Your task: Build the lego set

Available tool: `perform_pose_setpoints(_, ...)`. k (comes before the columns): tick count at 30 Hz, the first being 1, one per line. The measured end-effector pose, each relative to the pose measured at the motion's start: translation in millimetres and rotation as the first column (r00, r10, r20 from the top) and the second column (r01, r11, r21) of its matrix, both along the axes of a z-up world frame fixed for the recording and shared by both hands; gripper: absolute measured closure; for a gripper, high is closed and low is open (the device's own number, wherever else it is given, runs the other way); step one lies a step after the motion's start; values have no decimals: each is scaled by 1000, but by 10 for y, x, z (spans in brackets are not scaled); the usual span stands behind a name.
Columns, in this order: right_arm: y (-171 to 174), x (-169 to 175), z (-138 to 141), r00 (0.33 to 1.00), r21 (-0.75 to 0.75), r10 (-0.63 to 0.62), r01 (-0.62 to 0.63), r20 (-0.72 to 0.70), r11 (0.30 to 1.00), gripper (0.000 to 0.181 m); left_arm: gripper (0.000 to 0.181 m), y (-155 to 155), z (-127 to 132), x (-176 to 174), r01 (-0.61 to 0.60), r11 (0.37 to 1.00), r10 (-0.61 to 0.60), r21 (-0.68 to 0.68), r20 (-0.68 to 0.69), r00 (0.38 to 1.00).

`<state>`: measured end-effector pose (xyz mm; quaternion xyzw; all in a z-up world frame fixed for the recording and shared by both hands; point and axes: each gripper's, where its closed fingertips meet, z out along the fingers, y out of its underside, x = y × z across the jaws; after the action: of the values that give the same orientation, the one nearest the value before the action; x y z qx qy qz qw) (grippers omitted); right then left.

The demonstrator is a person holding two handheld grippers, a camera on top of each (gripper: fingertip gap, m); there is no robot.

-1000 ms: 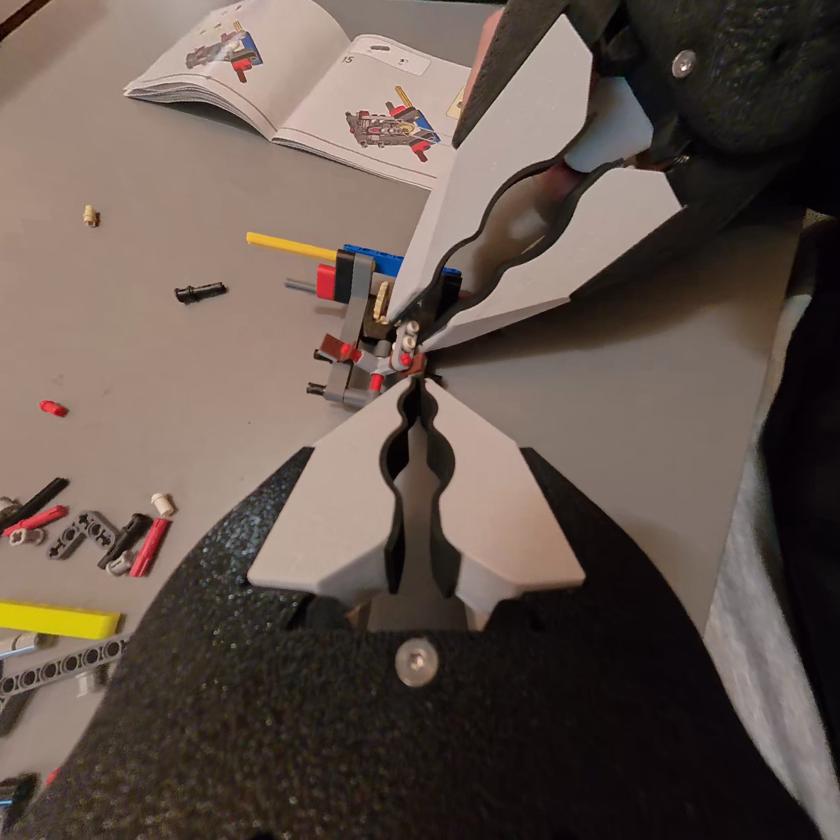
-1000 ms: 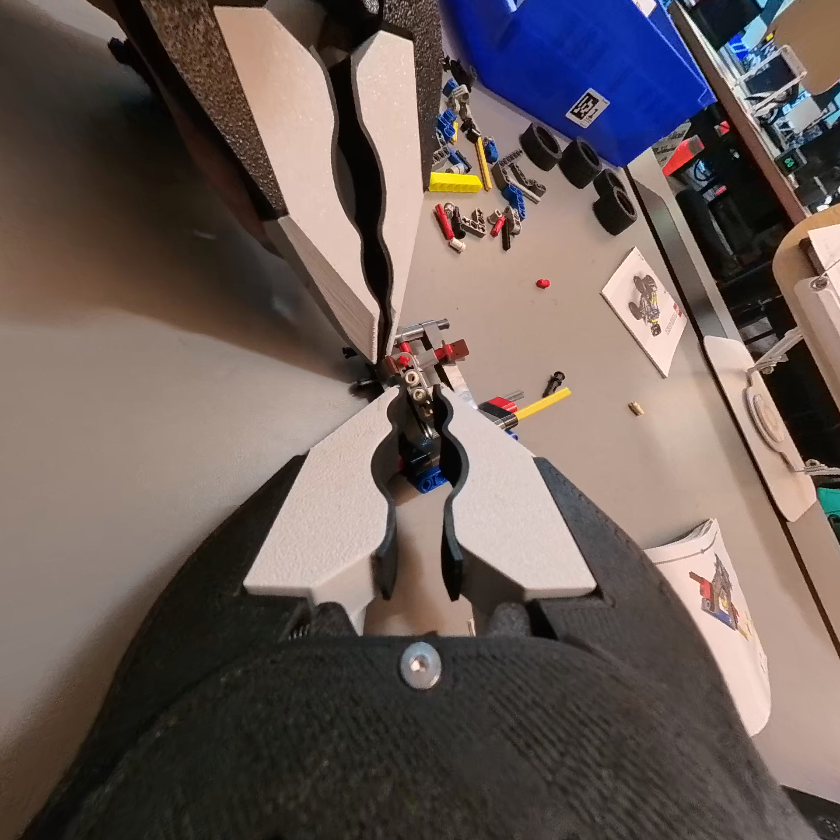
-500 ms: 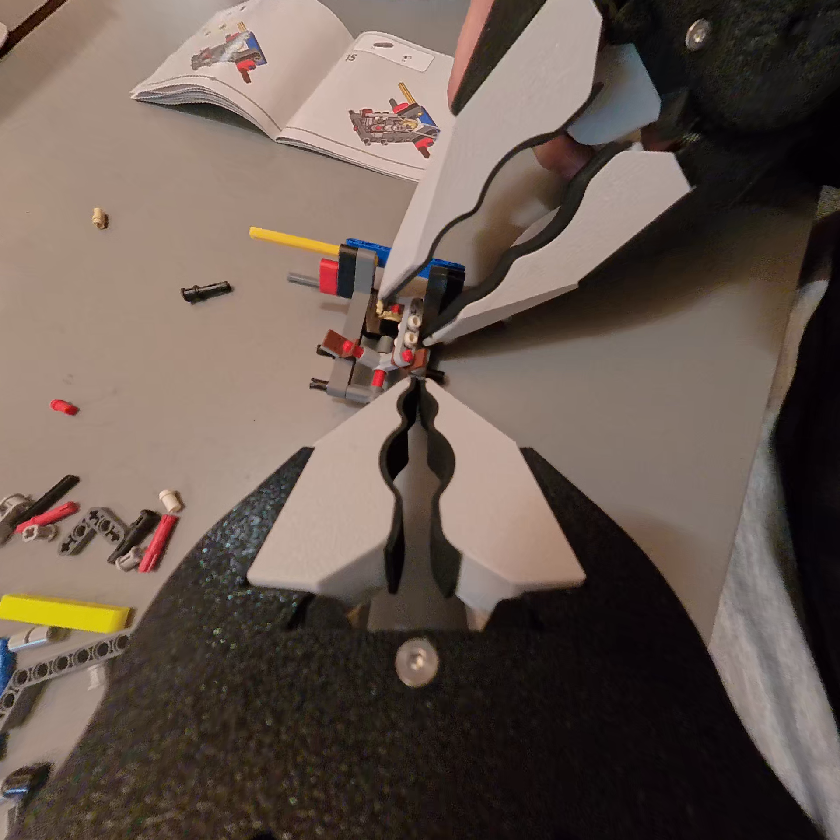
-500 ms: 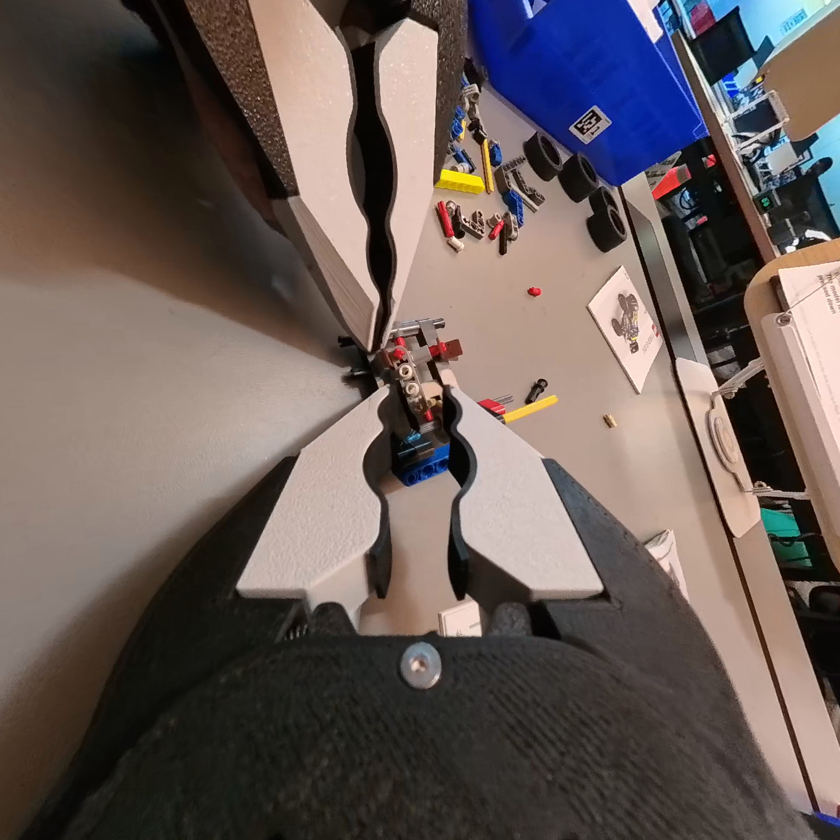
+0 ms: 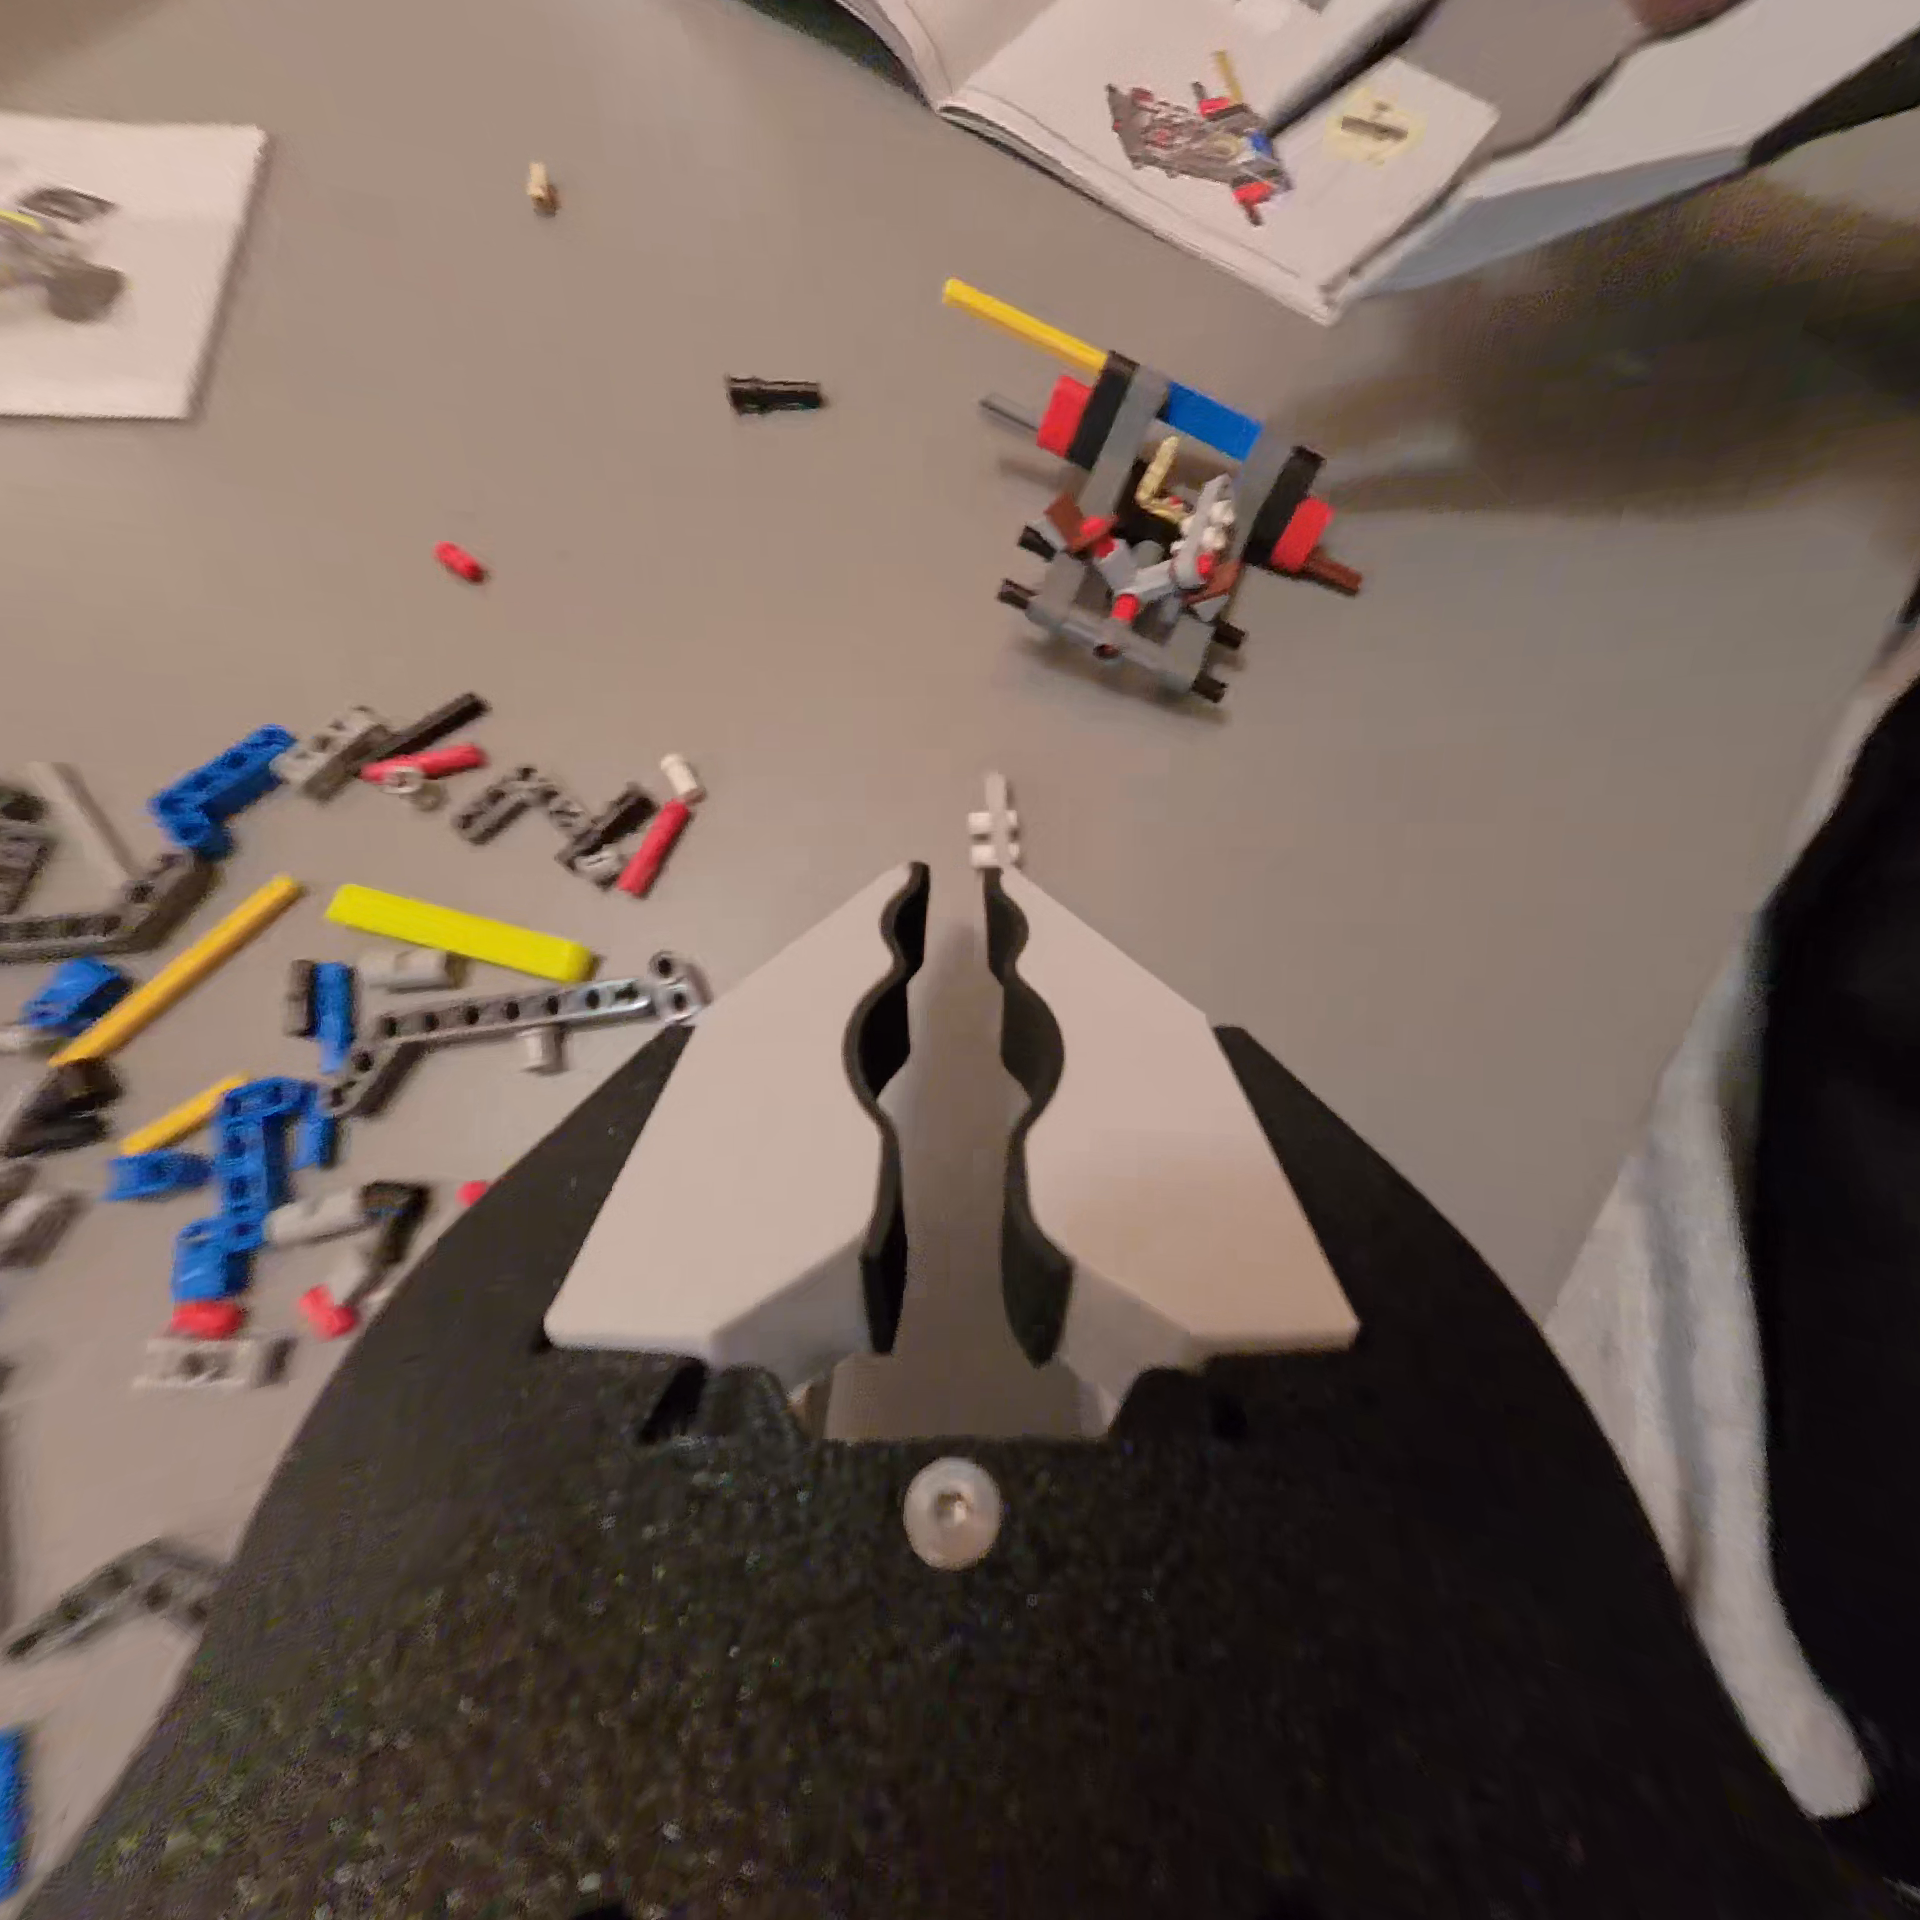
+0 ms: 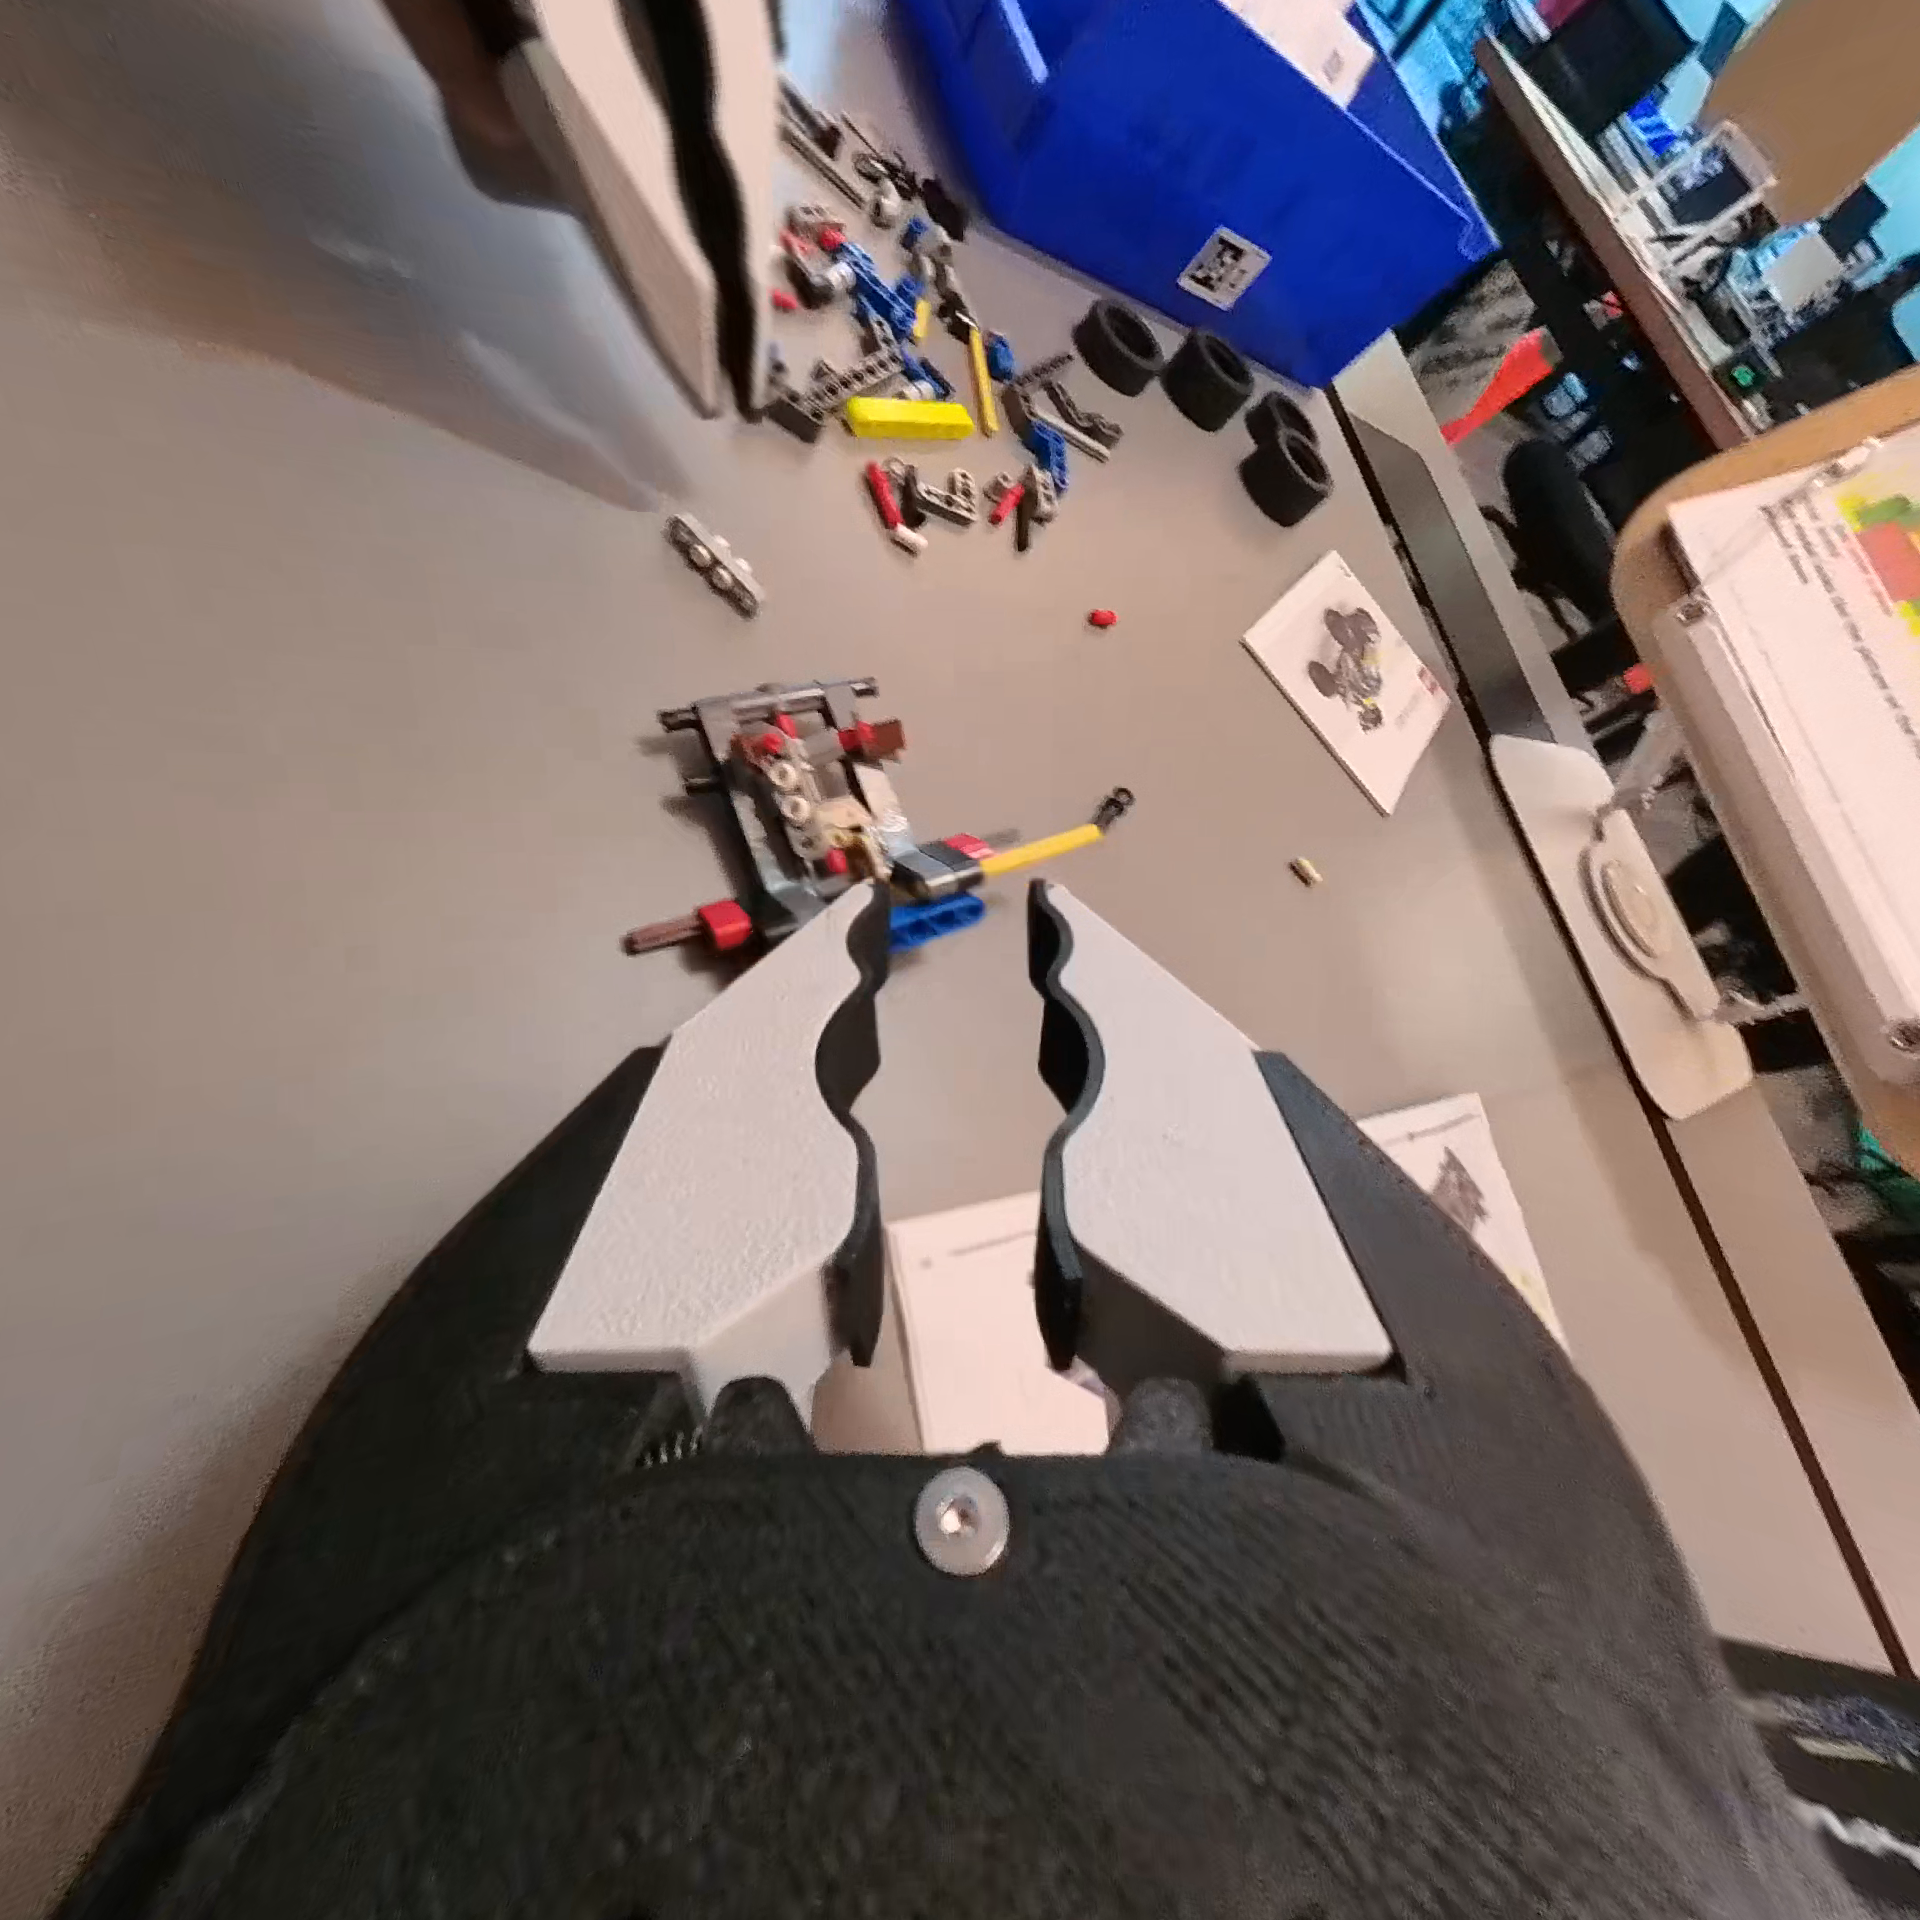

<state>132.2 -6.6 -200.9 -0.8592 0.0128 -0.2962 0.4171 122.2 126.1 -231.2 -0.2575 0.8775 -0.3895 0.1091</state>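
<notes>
Grey, red and blue plastic makes up the half-built lego assembly (image 5: 1153, 520), which sits on the table (image 5: 1455, 935) ahead of both sets of fingertips, touched by neither. The left gripper (image 5: 951, 883) has its fingers parted by a narrow gap with nothing between them; a small pale connector piece (image 5: 992, 826) lies just beyond its right fingertip, apparently loose on the table. The right gripper (image 6: 956, 904) is spread wide and empty, its left fingertip just short of the assembly's blue beam.

The assembly looks light and rigid but loosely pinned, so a squeeze on the yellow axle (image 5: 1023, 327) or the little inner parts would likely shift or pop them. The grey side beams seem the safest hold. The connector is tiny and smooth and may skid, so grip it across its flat sides.

A blue bin (image 6: 1195, 156) stands far beyond the fingers; its contents are hidden. 4 black tyres (image 6: 1205, 379) rest beside it.
</notes>
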Motion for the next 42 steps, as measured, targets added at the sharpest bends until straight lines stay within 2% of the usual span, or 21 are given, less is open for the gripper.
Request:
perform_pose_setpoints(3, -37, 91, 20, 999, 0, -33, 33, 18, 999, 159, 166, -115, -146, -41, 25, 998, -23, 50, -41, 999)
perform_pose_setpoints(5, -13, 95, 28, 999, 15, -40, 40, 10, 999, 159, 167, -128, -225, -14, 11, 995, -7, 101, -42, 999)
perform_pose_setpoints(8, 30, 56, 21, 999, 37, -32, 32, -10, 999, 160, 172, -199, -265, -41, 29, 995, -23, 100, -59, 998)
perform_pose_setpoints(11, 46, 22, -10, 1000, 32, -9, 10, -14, 999, 160, 174, -204, -228, 5, 39, 990, -42, 136, 21, 999)
perform_pose_setpoints(13, 65, 13, -2, 1000, 47, 5, -4, -29, 999, 160, 174, -251, -95, 46, 62, 990, -77, 129, 119, 990)
perform_pose_setpoints(16, 200, -75, 120, 995, 127, 92, -85, -47, 988, 160, 174, -446, 177, -9, 135, 991, -136, 19, 188, 973)
perform_pose_setpoints(19, 348, -147, 230, 982, 200, 182, -168, -54, 965, 160, 174, -580, 358, -74, 179, 980, -162, -92, 167, 973)
perform_pose_setpoints(23, 434, -69, 188, 977, 198, 201, -185, -65, 963, 161, 174, -580, 325, -17, 173, 975, -155, -138, 133, 979)
perform_pose_setpoints(25, 478, -79, 142, 974, 177, 211, -194, -83, 965, 159, 174, -648, 380, -49, 187, 944, -165, -272, 101, 981)
perform_pose_setpoints(27, 521, -137, 118, 966, 179, 234, -212, -113, 961, 157, 174, -727, 518, -110, 206, 882, -183, -424, 95, 979)
perform_pose_setpoints(29, 541, -175, 126, 960, 204, 249, -219, -131, 954, 155, 174, -773, 620, -151, 220, 828, -192, -517, 107, 976)
perform_pose_setpoints(34, 502, -171, 230, 944, 287, 277, -219, -180, 932, 160, 174, -841, 715, -155, 237, 790, -194, -565, 137, 972)
perform_pose_setpoints(37, 474, -190, 281, 911, 326, 337, -252, -238, 911, 157, 174, -905, 812, -96, 257, 784, -180, -566, 189, 965)
perform_pose_setpoints(42, 422, -52, 414, 877, 419, 382, -242, -291, 875, 163, 174, -1081, 980, -13, 302, 750, -195, -588, 239, 951)
